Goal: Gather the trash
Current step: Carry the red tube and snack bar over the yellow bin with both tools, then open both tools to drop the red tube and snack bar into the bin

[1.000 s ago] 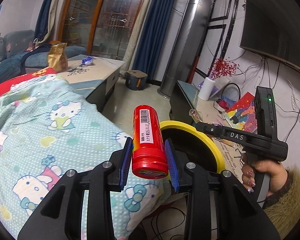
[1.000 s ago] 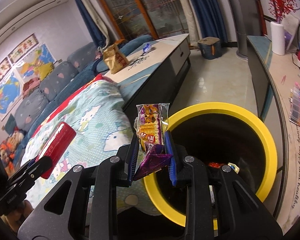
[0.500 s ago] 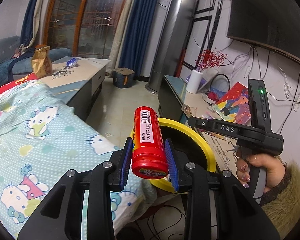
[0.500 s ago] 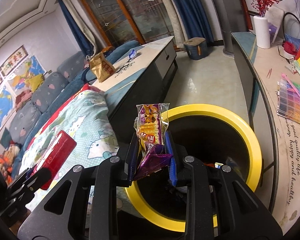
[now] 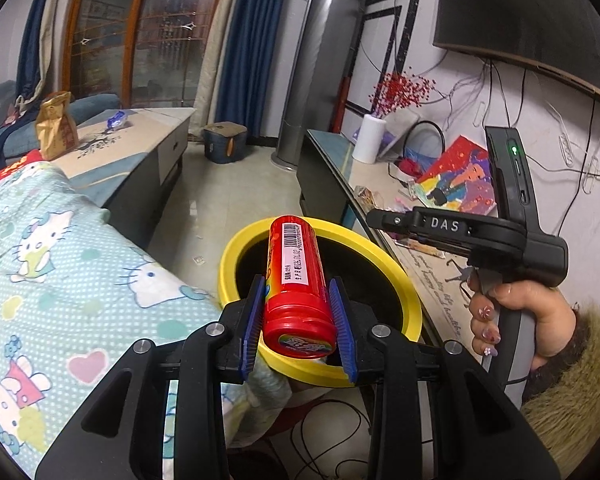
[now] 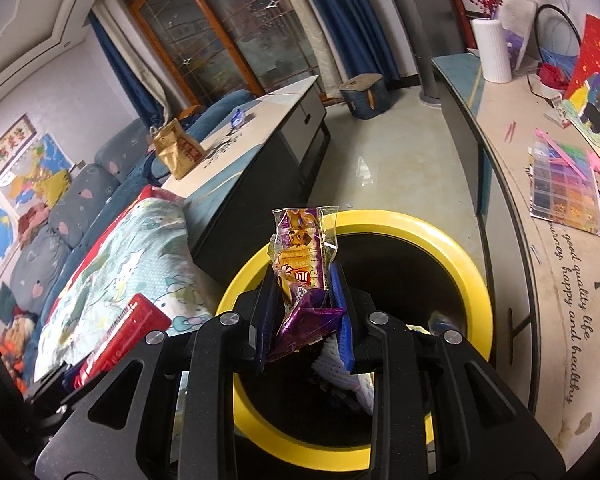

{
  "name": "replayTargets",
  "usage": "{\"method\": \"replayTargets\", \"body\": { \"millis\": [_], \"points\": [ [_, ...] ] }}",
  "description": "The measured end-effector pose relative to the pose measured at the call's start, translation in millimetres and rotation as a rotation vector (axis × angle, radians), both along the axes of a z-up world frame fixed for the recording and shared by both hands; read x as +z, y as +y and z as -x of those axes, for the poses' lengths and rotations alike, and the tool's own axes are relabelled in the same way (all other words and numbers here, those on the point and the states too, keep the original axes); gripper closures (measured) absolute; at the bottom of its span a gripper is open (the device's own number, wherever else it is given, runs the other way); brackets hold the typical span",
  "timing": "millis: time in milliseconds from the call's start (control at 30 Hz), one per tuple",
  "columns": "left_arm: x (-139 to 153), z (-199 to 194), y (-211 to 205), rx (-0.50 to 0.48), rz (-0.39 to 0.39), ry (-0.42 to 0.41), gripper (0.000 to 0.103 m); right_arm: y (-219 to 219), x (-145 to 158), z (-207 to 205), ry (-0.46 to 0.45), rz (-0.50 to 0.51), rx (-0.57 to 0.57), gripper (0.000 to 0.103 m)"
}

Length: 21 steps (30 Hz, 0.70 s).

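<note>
Living room, both grippers held over a bin. Tiled floor [image 5: 236,196] runs open and bare from the bin back to the glass doors [image 5: 140,40], a lane bounded on one side by a long low counter [image 6: 276,120] and on the other by a curved wall counter [image 6: 512,184] under a dark screen [image 5: 520,12]. A bed with cartoon-cat quilt [image 5: 60,264] presses up to the near-left rim of the bin; the wall counter's edge passes just beside its right rim. Yellow-rimmed bin [image 6: 472,276], mouth open and dark inside, a few scraps lying at the bottom. Left gripper [image 5: 300,316]: fingers closed on a red canister [image 5: 296,276], cap toward the camera, its far end reaching over the bin's mouth. Right gripper [image 6: 304,312]: fingers closed on a snack wrapper [image 6: 304,252], clear and purple, standing up above the bin's mouth; a person's hand [image 5: 528,320], in a furry cuff, holds this gripper's handle. Surroundings: gold bag [image 6: 178,152] and small blue wrapper [image 6: 238,117] on the low counter; white vase [image 6: 492,50], bright painting [image 5: 456,184] and bead tray [image 6: 564,188] on the wall counter; small stool [image 6: 364,90] on the floor beyond
</note>
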<state>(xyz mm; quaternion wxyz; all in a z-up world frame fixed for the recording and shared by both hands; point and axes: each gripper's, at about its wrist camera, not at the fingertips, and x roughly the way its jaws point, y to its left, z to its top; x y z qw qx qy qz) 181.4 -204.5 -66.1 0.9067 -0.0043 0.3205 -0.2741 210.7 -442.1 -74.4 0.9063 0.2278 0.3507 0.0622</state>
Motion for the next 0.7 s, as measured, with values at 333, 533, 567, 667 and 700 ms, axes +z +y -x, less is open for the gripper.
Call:
{"method": "replayTargets", "body": {
  "millis": [333, 533, 567, 667, 700],
  "points": [
    [-15.3, -5.9, -32.2, -0.058, -0.037, 0.020, 0.072, -19.6, -13.4, -1.0, 0.035, -0.009, -0.051, 0.083],
    [-25.7, -11.7, -44.7, -0.080, -0.053, 0.043, 0.072, -26.6, -19.4, -2.2, 0.052, -0.017, -0.063, 0.082],
    [-27.3, -12.3, -45.5, -0.084, -0.054, 0.049, 0.072, -27.4, -20.1, -2.4, 0.054, -0.017, -0.064, 0.082],
    [-32.4, -16.2, -51.1, -0.092, -0.057, 0.065, 0.072, -29.2, -23.3, -3.1, 0.061, -0.023, -0.067, 0.082],
    [-34.7, -17.6, -52.7, -0.096, -0.059, 0.072, 0.073, -29.8, -24.4, -3.5, 0.065, -0.027, -0.069, 0.082]
  ]
}}
